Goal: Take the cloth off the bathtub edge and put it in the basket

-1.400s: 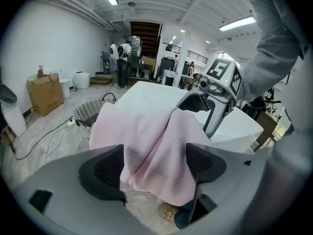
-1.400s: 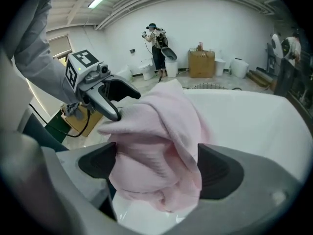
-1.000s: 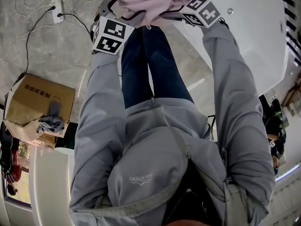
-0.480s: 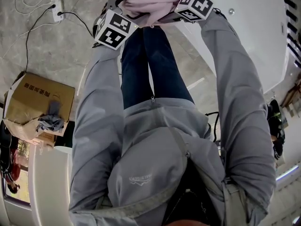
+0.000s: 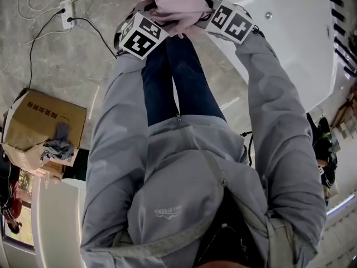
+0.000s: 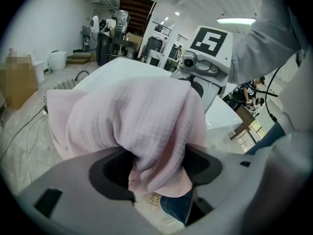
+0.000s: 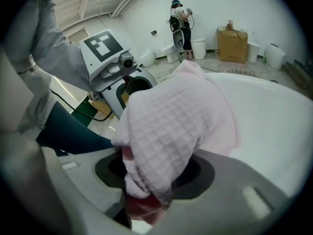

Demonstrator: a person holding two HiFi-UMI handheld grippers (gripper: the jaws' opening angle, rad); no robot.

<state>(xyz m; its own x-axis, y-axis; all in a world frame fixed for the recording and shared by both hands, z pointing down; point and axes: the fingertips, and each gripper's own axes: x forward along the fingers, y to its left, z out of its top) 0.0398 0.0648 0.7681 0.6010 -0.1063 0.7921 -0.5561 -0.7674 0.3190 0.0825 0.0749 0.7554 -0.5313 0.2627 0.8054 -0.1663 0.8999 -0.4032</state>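
A pink waffle-weave cloth (image 5: pixel 173 1) hangs bunched between my two grippers at the top of the head view, beside the white bathtub (image 5: pixel 301 43). In the left gripper view the cloth (image 6: pixel 132 116) fills the gap of my left gripper (image 6: pixel 157 166). Its jaws have just been closing, and a thick fold is pinched between them. My right gripper (image 7: pixel 152 176) has just been closing too and grips a fold of the cloth (image 7: pixel 176 126), whose end pokes out below. The cloth hides both sets of fingertips. The marker cubes (image 5: pixel 142 35) (image 5: pixel 228 20) flank the cloth.
The person's legs (image 5: pixel 178 82) stand right under the cloth. An open cardboard box (image 5: pixel 42 130) holding grey rags sits on the marble floor at left. A power strip and cables (image 5: pixel 68 13) lie at top left. A wire-mesh object (image 6: pixel 63 84) sits beyond the tub.
The two grippers have drawn closer together around the cloth. The right marker cube has rolled and shifted left; the left one has moved right and up. The cloth is more tightly bunched.
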